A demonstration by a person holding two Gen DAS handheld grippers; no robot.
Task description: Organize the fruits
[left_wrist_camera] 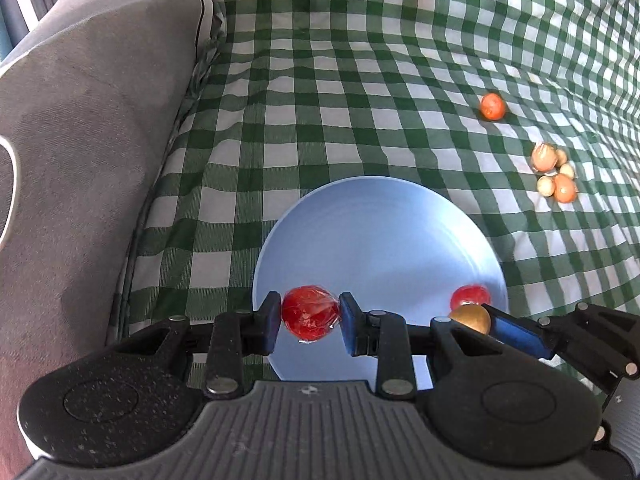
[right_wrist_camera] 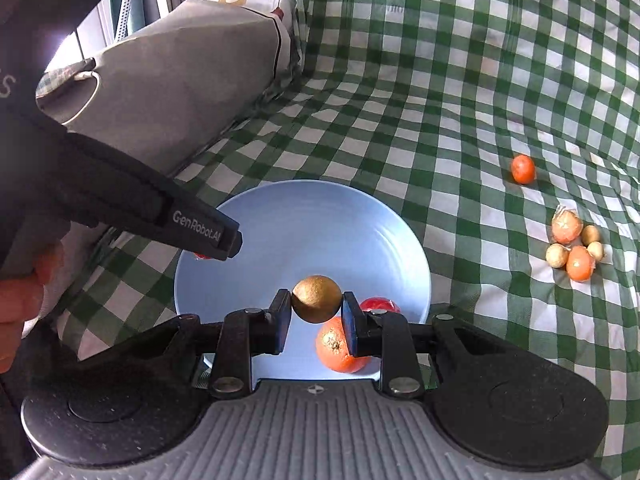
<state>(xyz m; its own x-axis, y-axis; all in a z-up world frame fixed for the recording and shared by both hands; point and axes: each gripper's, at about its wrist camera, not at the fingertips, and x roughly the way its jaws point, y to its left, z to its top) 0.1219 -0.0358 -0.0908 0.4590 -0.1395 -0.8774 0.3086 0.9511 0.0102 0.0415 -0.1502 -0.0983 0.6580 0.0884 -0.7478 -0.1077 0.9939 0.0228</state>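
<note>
In the left wrist view, a round red fruit (left_wrist_camera: 311, 312) in glossy, crinkled clear wrap was clamped between the pads of the left gripper (left_wrist_camera: 310, 320), above the 7 o'clock edge of a smooth pale-blue plate (left_wrist_camera: 380, 232). A second wrapped red fruit (left_wrist_camera: 470, 297) was seen on the plate near its 4 o'clock rim. Just below it, a matte golden-brown ball (left_wrist_camera: 472, 318) was pinched by the right gripper (left_wrist_camera: 474, 322), which entered from 4 o'clock. The plate was laid on a wrinkled green-and-white checked cloth (left_wrist_camera: 360, 100). A lone orange fruit (left_wrist_camera: 493, 106) was seen at 2 o'clock, and a cluster of wrapped orange and small beige fruits (left_wrist_camera: 555, 174) lay beside it. A grey cushion (left_wrist_camera: 88, 140) of soft fabric was seen at 9 o'clock.

In the right wrist view, the speckled ball (right_wrist_camera: 317, 299) was held tightly between the right gripper's (right_wrist_camera: 316, 312) black pads over the plate (right_wrist_camera: 320, 220). A dimpled orange (right_wrist_camera: 340, 346) rested on the plate at 6 o'clock, touching the red fruit (right_wrist_camera: 378, 304) behind it. The left gripper's body (right_wrist_camera: 192, 228) was seen reaching in from 9 o'clock, held by a hand (right_wrist_camera: 20, 304).
</note>
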